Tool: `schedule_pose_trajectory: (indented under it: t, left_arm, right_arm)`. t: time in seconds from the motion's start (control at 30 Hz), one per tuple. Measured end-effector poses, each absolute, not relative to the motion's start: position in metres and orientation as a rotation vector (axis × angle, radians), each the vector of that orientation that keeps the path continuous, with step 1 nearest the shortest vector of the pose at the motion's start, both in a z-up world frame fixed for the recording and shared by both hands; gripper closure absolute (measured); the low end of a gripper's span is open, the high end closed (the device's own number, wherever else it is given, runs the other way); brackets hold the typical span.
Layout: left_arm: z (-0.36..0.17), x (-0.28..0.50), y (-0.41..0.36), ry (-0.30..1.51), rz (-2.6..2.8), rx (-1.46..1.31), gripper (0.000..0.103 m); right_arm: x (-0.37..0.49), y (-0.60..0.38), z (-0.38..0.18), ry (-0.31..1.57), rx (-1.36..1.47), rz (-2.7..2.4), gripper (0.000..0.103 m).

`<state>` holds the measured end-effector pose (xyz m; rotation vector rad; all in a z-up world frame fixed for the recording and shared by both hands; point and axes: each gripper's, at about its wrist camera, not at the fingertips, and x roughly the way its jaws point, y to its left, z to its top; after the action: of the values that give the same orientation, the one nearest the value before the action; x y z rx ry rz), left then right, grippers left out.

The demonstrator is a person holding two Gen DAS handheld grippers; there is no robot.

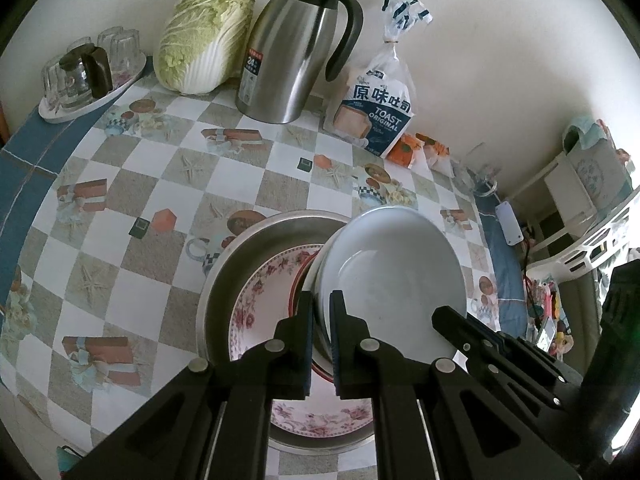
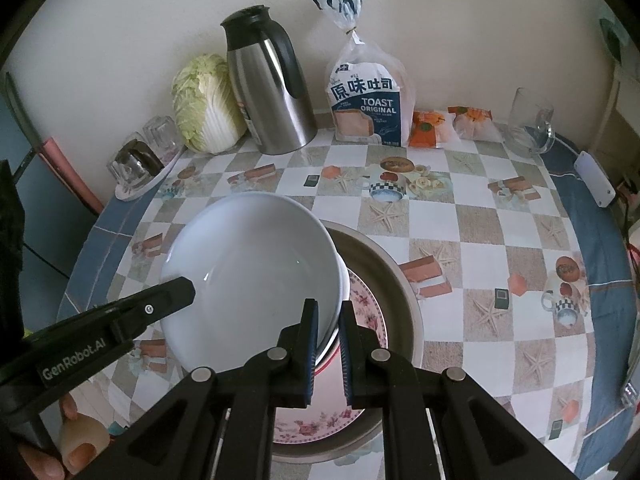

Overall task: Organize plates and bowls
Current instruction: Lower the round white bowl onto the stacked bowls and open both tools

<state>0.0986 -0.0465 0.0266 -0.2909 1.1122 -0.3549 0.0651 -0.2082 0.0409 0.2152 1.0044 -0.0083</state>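
A white bowl (image 1: 392, 272) (image 2: 256, 276) is held tilted above a floral plate (image 1: 256, 300) (image 2: 364, 312) that lies in a steel basin (image 1: 236, 264) (image 2: 396, 292). A red-rimmed dish edge (image 1: 298, 280) shows under the white bowl. My left gripper (image 1: 321, 312) is shut on the bowl's left rim. My right gripper (image 2: 329, 320) is shut on the bowl's right rim; it also shows in the left wrist view (image 1: 452, 320). The left gripper shows in the right wrist view (image 2: 176, 292) at the bowl's left edge.
On the checkered tablecloth (image 1: 160, 184) at the back stand a napa cabbage (image 1: 204, 36), a steel thermos jug (image 1: 304, 44), a toast bag (image 1: 380, 108), orange snack packets (image 2: 428, 128), a glass cup (image 2: 528, 124) and a tray of glasses (image 1: 88, 76). A white rack (image 1: 592, 240) stands right.
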Motion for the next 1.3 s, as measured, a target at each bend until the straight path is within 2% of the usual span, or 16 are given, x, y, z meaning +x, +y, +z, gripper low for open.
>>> schedule_pose_trajectory:
  t: [0.37,1.3]
  left_arm:
    - [0.030,0.097,-0.051,1.087,-0.338,-0.232,0.097]
    - [0.032,0.099,-0.046,1.081,-0.344,-0.290,0.097]
  right_arm:
    - [0.065,-0.206,0.041,0.997,0.192,-0.019,0.091]
    - [0.063,-0.217,0.044,0.961,0.297,0.006,0.089]
